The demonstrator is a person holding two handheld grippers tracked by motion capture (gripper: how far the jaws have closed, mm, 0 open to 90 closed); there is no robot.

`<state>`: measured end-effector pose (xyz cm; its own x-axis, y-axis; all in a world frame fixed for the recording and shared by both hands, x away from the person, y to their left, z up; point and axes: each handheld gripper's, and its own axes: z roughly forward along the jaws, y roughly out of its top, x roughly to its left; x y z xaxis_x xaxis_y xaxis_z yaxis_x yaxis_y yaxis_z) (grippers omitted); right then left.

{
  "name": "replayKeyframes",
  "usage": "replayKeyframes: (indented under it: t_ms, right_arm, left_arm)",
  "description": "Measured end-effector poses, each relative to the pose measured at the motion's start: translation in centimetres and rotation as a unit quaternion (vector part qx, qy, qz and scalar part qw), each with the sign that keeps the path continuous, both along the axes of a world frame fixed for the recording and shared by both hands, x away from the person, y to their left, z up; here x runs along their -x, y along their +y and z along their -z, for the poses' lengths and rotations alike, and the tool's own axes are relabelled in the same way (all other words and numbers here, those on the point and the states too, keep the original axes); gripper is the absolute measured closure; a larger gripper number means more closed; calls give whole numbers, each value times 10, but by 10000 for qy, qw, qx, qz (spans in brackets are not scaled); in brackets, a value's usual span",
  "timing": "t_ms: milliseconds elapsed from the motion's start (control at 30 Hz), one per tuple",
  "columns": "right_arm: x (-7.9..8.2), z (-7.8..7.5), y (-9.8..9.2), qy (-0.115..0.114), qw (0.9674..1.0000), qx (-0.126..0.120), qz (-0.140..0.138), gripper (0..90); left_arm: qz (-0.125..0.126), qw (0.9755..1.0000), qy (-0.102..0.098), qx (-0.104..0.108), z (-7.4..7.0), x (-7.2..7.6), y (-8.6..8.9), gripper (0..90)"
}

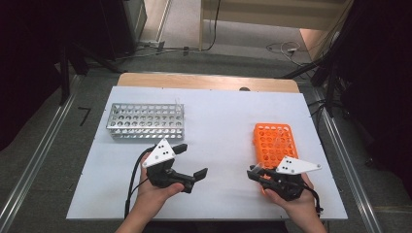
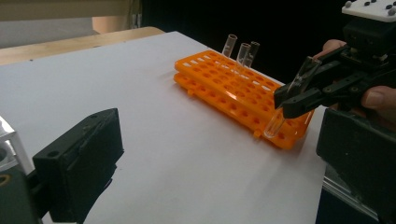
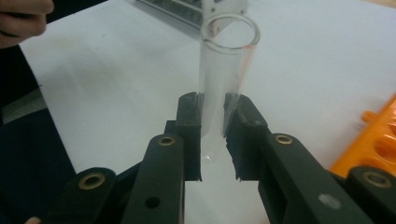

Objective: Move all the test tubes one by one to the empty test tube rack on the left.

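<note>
My right gripper (image 1: 253,171) is shut on a clear glass test tube (image 3: 225,60), whose open rim points away from its camera. In the left gripper view the tube (image 2: 274,124) hangs tilted from the right gripper (image 2: 292,100), over the near end of an orange tube rack (image 2: 233,88). That orange rack (image 1: 275,141) lies on the right of the table, and three more tubes (image 2: 243,51) stand at its far end. At the middle left of the table my left gripper (image 1: 193,161) stands open with nothing between its jaws. A metal rack (image 1: 145,120) sits behind it.
A white sheet (image 1: 218,116) covers the table, and a wooden edge (image 1: 204,80) shows at the back. Cables trail from both grippers toward the front edge. Dark stands and floor cables surround the table.
</note>
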<state>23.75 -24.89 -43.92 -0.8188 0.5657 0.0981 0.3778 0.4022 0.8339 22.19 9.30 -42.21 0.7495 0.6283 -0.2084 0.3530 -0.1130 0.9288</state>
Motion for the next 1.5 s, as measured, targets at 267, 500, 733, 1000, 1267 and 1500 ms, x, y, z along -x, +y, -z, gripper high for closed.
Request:
replayKeyframes:
  t_ms: [267,500,733,1000,1267,1500]
  right_arm:
    - [4,4,24,51,9996,34,-291,737]
    - [8,6,40,82,9988,95,-476,737]
    - [13,8,49,99,9979,147,-622,737]
    - [17,9,56,110,9967,192,-781,737]
    - [19,9,59,145,9958,170,-892,737]
    - [19,9,59,167,9957,114,-907,736]
  left_arm:
    - [155,9999,52,-37,1,3,-18,152]
    - [451,9989,60,-89,5,7,-38,309]
    - [732,9972,62,-159,10,12,-56,453]
    - [966,9951,-38,-183,12,16,-71,602]
    - [1004,9945,-94,-280,13,18,-77,721]
    - [943,9947,-220,-345,12,18,-75,753]
